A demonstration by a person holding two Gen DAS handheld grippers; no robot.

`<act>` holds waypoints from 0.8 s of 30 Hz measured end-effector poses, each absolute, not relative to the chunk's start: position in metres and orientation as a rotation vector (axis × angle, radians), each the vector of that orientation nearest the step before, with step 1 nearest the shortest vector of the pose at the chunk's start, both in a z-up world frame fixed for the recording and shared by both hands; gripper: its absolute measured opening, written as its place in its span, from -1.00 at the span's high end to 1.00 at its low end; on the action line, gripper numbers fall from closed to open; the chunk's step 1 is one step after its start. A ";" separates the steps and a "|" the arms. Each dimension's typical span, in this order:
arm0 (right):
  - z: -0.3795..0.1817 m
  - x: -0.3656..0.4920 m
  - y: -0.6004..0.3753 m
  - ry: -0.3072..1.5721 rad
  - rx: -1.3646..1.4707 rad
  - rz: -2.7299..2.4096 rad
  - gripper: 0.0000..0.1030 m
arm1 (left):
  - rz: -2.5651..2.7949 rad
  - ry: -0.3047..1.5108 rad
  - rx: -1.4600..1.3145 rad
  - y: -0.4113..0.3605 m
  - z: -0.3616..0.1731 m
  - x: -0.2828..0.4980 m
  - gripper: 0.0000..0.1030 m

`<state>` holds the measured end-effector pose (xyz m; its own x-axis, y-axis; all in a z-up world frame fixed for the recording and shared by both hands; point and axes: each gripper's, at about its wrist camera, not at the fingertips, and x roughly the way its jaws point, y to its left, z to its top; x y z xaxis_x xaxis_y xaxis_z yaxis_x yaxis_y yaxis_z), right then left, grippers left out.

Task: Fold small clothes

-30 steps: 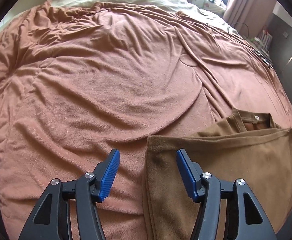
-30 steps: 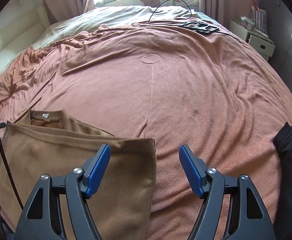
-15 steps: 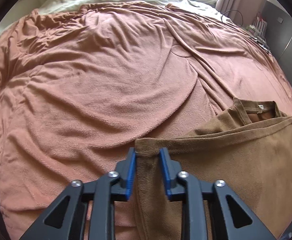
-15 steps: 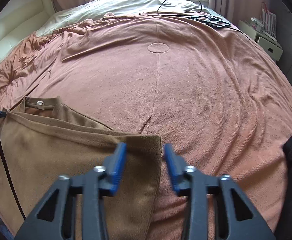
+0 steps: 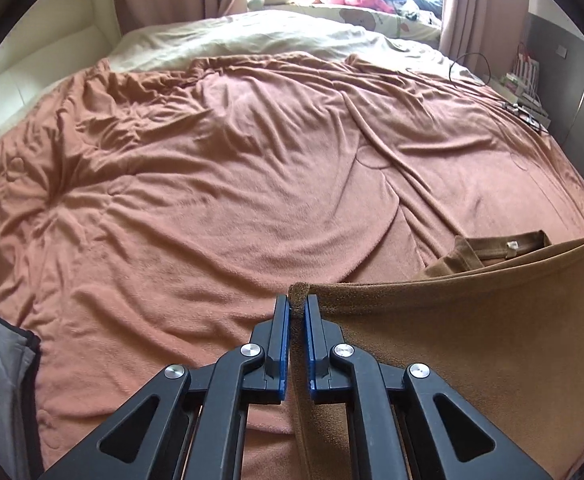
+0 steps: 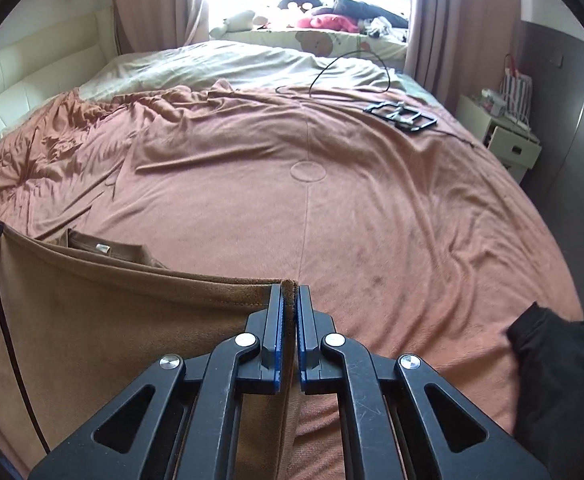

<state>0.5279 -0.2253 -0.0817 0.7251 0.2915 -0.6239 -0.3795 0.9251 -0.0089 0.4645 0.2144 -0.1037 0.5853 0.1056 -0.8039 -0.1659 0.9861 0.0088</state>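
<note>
**Both grippers closed on the shirt's corners, hem lifted**

Since a second ago the open fingers have clamped down and the hem has risen. The left gripper (image 5: 299,307) pinches the left corner of the brown shirt (image 5: 472,328); the right gripper (image 6: 289,295) pinches its right corner. The hem hangs taut between them above the bed's rust blanket (image 5: 220,184), which lies broad and bare ahead. The collar with its white label (image 5: 512,245) rests on the blanket beyond. A black garment (image 6: 560,364) lies at the right edge.
</note>
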 end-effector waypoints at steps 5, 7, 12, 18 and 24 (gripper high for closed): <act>-0.079 0.532 -0.220 0.656 -0.149 0.344 0.96 | 0.175 0.911 -0.072 0.215 -0.089 0.475 0.86; -0.083 0.542 -0.216 0.673 -0.154 0.338 0.96 | 0.172 0.928 -0.058 0.213 -0.090 0.486 0.86; -0.106 0.573 -0.205 0.733 -0.168 0.311 0.96 | 0.182 0.982 -0.021 0.207 -0.112 0.510 0.86; -0.128 0.604 -0.189 0.790 -0.199 0.279 0.96 | 0.203 1.061 0.052 0.201 -0.147 0.532 0.86; -0.132 0.625 -0.180 0.795 -0.210 0.270 0.96 | 0.222 1.075 0.066 0.202 -0.161 0.541 0.87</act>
<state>0.6245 -0.1796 -0.1321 0.6691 0.1592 -0.7260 -0.3158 0.9451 -0.0837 0.5409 0.2018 -0.1606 0.4557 0.2121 -0.8645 -0.1480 0.9757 0.1613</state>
